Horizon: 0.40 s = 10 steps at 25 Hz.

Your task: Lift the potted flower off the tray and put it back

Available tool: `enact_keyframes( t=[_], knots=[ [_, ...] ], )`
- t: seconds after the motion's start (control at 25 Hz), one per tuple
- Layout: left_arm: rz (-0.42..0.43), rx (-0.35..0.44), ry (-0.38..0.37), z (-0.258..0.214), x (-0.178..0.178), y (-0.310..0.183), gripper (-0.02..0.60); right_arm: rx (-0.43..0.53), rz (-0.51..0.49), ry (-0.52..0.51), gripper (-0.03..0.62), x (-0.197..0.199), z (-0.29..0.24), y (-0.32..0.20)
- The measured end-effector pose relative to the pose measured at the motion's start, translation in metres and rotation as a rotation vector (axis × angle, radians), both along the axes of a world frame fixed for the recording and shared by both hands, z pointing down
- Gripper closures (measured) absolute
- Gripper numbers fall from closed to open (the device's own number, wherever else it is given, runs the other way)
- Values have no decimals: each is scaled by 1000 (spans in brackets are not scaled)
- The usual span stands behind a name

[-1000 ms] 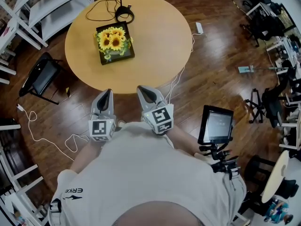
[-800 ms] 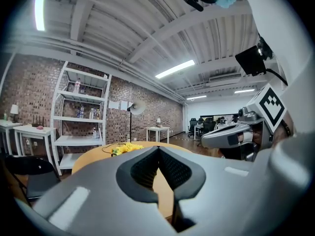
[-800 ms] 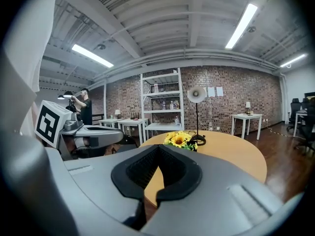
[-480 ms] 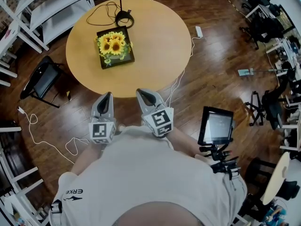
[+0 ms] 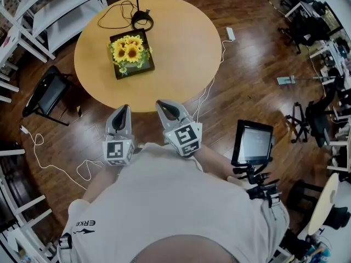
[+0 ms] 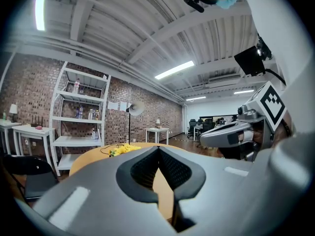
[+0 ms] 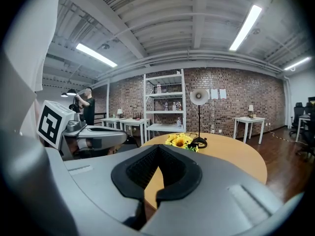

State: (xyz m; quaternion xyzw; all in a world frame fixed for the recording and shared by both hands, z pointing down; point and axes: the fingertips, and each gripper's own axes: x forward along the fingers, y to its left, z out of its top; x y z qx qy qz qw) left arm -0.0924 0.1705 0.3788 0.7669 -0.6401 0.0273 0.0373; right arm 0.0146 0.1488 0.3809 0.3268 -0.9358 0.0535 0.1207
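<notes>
A pot of yellow sunflowers (image 5: 129, 51) stands on a dark square tray (image 5: 117, 72) on the left part of a round wooden table (image 5: 181, 43). The same flowers (image 7: 181, 141) show beyond the right gripper's jaws, and the flowers (image 6: 123, 149) appear small and far off in the left gripper view. My left gripper (image 5: 122, 112) and right gripper (image 5: 164, 106) hover side by side just off the table's near edge, well short of the tray. Both have their jaws shut with nothing between them.
A black lamp base (image 5: 142, 19) with a coiled cable sits on the table behind the tray. White shelving (image 5: 52, 4) stands at the far left, a dark chair (image 5: 48, 89) left of the table. A monitor on a stand (image 5: 252, 144) is at my right. Cables trail over the wooden floor.
The view shifts slightly; both grippers stay where they were by the table's near edge, and the flowers and tray have not moved.
</notes>
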Motion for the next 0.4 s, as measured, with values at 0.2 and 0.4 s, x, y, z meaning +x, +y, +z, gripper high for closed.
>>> enact_keyframes(
  t=[0.2,0.4],
  knots=[
    [-9,5,2,0,0,-3,580,12,-1,-6,582,1,-1,-3],
    [-12,9,0,0,0,-3,580,17,-1,-8,582,1,-2,-4]
  ],
)
